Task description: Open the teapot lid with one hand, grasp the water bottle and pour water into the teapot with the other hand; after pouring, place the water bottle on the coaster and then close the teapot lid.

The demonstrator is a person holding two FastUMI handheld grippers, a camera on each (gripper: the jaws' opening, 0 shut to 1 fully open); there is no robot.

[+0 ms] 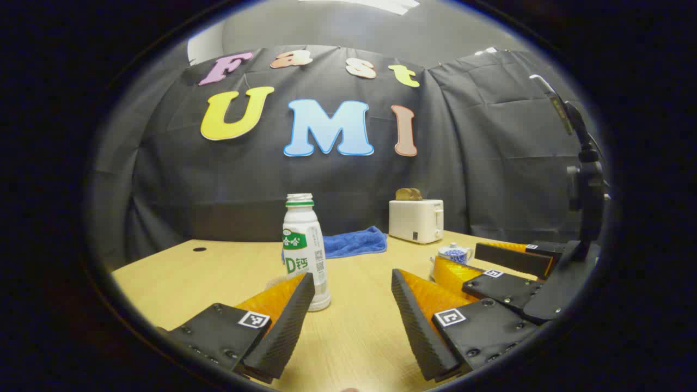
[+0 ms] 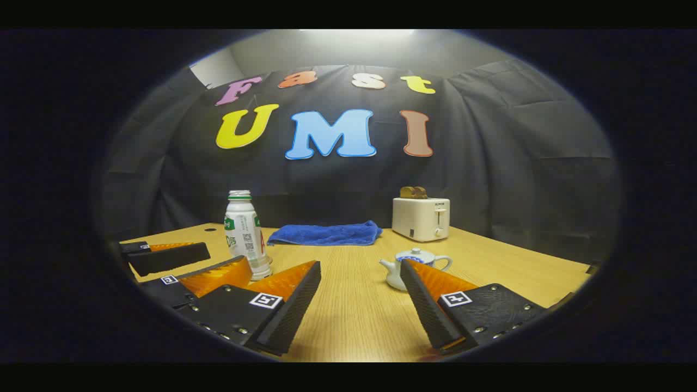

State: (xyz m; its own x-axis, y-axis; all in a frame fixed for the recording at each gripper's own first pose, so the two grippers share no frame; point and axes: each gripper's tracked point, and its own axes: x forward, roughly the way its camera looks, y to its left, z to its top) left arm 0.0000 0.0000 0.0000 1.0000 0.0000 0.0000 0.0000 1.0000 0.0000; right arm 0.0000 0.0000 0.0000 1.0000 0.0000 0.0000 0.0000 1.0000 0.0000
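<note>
- Two claws, both spread wide with nothing between the fingers: my left claw (image 1: 353, 305) and my right claw (image 2: 359, 302) hover low over the wooden tabletop (image 1: 354, 337).
- In the left gripper view, the water bottle (image 1: 305, 250) stands upright, uncapped, just past my left-hand finger (image 1: 283, 321). I can't tell if it touches the tip.
- Right gripper view has the same bottle (image 2: 245, 231) out left, behind the left claw (image 2: 218, 272), which also shows there.
- Teapot (image 2: 414, 267) sits on the tabletop, lid on, partly hidden behind my right claw's right-hand finger (image 2: 430, 310). Spout points toward the bottle side.
- From the left gripper view, the teapot (image 1: 454, 253) is small and far right, mostly hidden behind the right claw (image 1: 474, 269).
- Bottle and teapot are well apart.
- Blue towel (image 2: 326, 234) lies folded at the back, between bottle and toaster.
- White toaster (image 2: 420, 218) at the back edge holds bread in its slots.
</note>
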